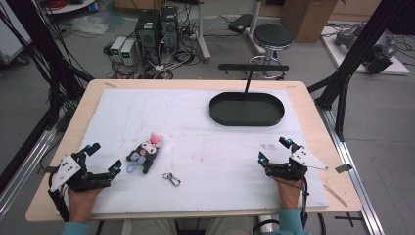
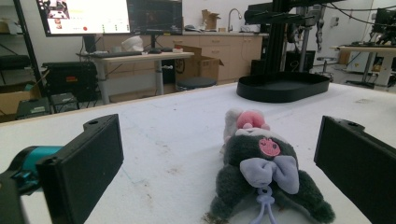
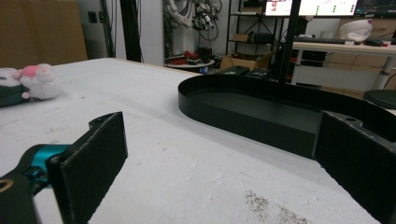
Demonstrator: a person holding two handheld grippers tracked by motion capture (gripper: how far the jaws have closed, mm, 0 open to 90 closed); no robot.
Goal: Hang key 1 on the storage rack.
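I'm working in a lab cluttered with computer towers, cables and a stool, over a table (image 1: 313, 122) covered by a white mat. At the near left my left tongs (image 1: 103, 157) rest spread wide with nothing between them, aimed at the plush toy (image 1: 145, 151) lying on its back just to their right. In the left gripper view the toy (image 2: 266, 179) sits between the jaw lines but a little ahead of them, not touched. A small metal clip (image 1: 172, 179) lies loose just right of the toy, nearer me. My right tongs (image 1: 275, 151) rest at the near right, likewise released and empty, facing the black oval tray (image 1: 247, 108) at the far right, well apart from them.

My worry is the grab itself: the toy is soft and rounded, so a shallow pinch on its fur could slip or merely push it along the mat. The lilac loop at its bow could also snag. The clip is small and flat, easy to knock away.
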